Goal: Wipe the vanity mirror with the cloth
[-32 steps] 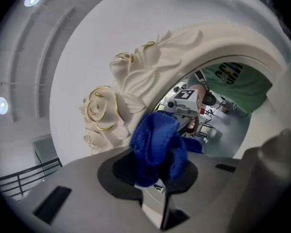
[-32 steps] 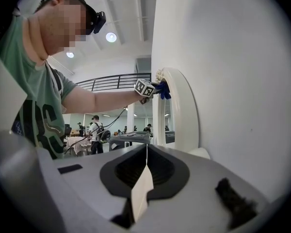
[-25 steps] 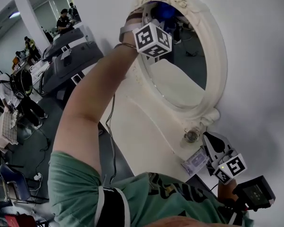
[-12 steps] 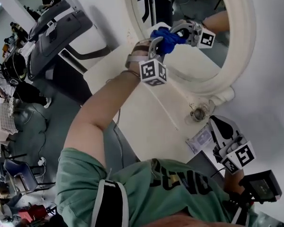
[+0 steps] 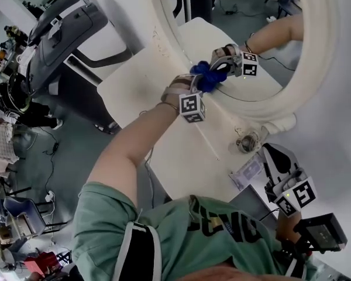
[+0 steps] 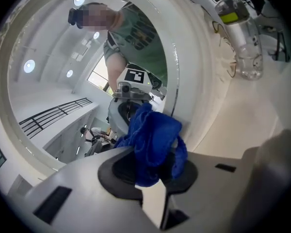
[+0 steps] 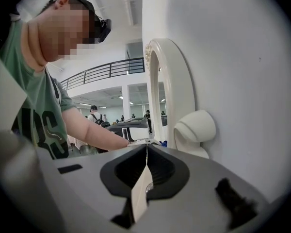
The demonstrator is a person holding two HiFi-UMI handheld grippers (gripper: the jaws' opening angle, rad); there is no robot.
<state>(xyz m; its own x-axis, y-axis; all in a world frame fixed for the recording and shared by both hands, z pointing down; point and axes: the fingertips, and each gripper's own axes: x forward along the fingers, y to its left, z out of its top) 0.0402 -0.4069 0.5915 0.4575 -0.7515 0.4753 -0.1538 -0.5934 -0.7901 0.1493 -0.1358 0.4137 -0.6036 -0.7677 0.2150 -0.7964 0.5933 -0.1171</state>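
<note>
We see a plain white wall point(image 5: 339, 127) filling the right of the head view, and on it, at upper centre, the mirror point(image 5: 263, 109), an oval with a thick, smooth, glossy white frame, cut off by the top edge. Below it, at centre, lies a flat white table point(image 5: 164, 133). The bare left forearm point(image 5: 134, 145) rises from the lower left, out of a green sleeve, stretched diagonally toward the glass with the wrist bent in. The left gripper point(image 5: 203, 85), grey plastic with a marker cube, has its jaws clamped on the cloth point(image 5: 206, 78), a soft, crumpled blue wad. In the left gripper view the cloth point(image 6: 153, 140) bulges up out of that claw point(image 6: 150, 166), its length running up the frame, its far end pressed to the glass just inside the lower rim point(image 6: 184, 57). The right gripper point(image 5: 272, 160) hangs at lower right, well apart from the cloth, pointing up and left; in its own view the jaws point(image 7: 146, 154) meet with nothing between them, and the mirror point(image 7: 167, 91) stands edge-on above them.
</note>
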